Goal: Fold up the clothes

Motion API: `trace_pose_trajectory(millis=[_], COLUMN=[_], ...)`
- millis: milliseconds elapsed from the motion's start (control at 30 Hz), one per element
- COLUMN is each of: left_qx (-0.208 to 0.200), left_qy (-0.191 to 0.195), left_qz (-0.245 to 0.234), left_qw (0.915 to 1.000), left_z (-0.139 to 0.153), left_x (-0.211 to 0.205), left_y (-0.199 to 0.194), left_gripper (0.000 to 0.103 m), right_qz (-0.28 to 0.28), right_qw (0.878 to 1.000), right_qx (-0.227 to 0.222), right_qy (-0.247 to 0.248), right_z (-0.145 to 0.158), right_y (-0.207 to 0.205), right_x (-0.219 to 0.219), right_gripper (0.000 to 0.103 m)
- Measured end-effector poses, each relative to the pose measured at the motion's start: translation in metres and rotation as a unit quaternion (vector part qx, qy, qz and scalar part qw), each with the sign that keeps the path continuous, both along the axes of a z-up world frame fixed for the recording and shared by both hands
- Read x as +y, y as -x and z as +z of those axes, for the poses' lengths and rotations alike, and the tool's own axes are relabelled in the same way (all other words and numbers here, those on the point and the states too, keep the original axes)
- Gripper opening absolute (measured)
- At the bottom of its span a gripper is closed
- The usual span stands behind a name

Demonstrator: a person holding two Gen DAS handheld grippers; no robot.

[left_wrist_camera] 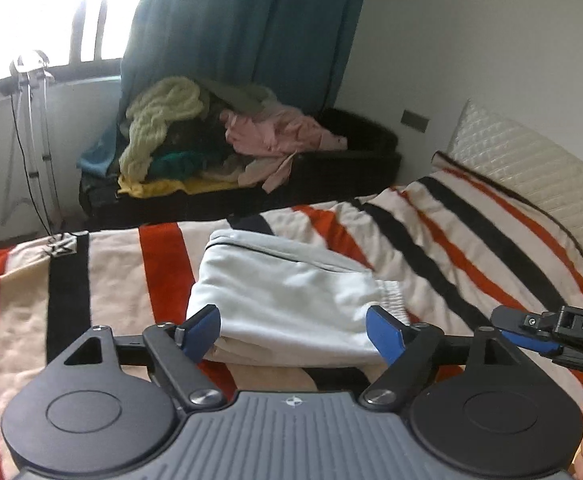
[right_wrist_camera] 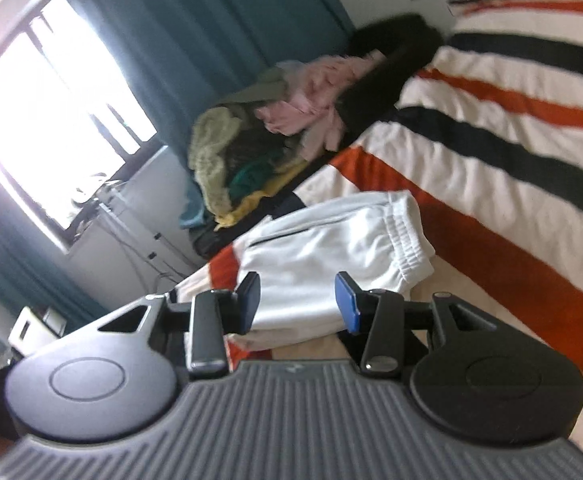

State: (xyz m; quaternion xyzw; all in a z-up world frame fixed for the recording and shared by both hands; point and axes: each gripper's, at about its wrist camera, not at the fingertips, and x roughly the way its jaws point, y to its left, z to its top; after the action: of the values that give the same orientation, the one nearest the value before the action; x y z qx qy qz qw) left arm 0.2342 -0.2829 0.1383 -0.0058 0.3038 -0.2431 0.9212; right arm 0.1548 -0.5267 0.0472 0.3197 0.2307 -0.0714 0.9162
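Observation:
A folded white garment (left_wrist_camera: pixel 287 296) with an elastic waistband lies on the striped bed cover (left_wrist_camera: pixel 131 280). My left gripper (left_wrist_camera: pixel 293 330) hangs above its near edge, jaws wide apart, nothing between the blue pads. In the right wrist view the same white garment (right_wrist_camera: pixel 331 248) lies ahead of my right gripper (right_wrist_camera: pixel 299 304), whose jaws stand apart and hold nothing. The right gripper's tip (left_wrist_camera: pixel 531 334) also shows at the right edge of the left wrist view, just beside the garment.
A heap of unfolded clothes (left_wrist_camera: pixel 211 140) fills an open dark suitcase (left_wrist_camera: pixel 351 176) beyond the bed's far side. A teal curtain (left_wrist_camera: pixel 243 20) and a bright window (left_wrist_camera: pixel 31 8) stand behind it. A quilted headboard (left_wrist_camera: pixel 531 168) rises at the right. A tripod (left_wrist_camera: pixel 31 128) stands by the wall.

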Motion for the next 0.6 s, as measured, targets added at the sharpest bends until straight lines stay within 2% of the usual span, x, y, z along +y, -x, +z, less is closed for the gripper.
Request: trace_pose_trajectory(millis=[67,133,267,333,367,433,500,600], left_qx=[-0.018,-0.041,-0.08,-0.093,-0.099,-0.111,-0.131,-0.151], left_qy=[0.0,-0.003,-0.011,-0.011,-0.007,-0.002,-0.005,-0.008], left_qz=[-0.004,-0.006,-0.008,-0.01,-0.01,-0.009,-0.003,0.004], left_qw=[0.9998,0.9991,0.9967,0.9955,0.995,0.9938,0.9914,0.9885], left_z=[0.013,0.028,0.045,0.05,0.051,0.054,0.055,0.053], left_x=[0.005,0.013,0.024,0.031,0.036,0.044,0.053,0.066], left_y=[0.025,0.058,0.111,0.134,0.145,0.166,0.185,0.208], left_gripper=[0.083,0.094,0.102,0.102,0.102,0.103,0.103,0.103], right_qz=[0.007,0.015,0.038,0.055,0.055,0.047,0.048,0.043], right_qw=[1.0,0.999,0.996,0.994,0.992,0.985,0.979,0.977], right_qx=[-0.008,-0.016,-0.037,-0.053,-0.058,-0.075,-0.096,-0.102], right_qy=[0.016,0.039,0.076,0.084,0.097,0.147,0.172,0.181], right_z=[0.017,0.031,0.051,0.058,0.061,0.067,0.068,0.061], right_y=[0.021,0.041,0.077,0.094,0.1,0.116,0.129,0.141], right_x=[0.011,0.022,0.039,0.048,0.052,0.067,0.078,0.089], right_gripper=[0.05,0.058,0.071,0.098,0.103,0.103,0.103,0.103])
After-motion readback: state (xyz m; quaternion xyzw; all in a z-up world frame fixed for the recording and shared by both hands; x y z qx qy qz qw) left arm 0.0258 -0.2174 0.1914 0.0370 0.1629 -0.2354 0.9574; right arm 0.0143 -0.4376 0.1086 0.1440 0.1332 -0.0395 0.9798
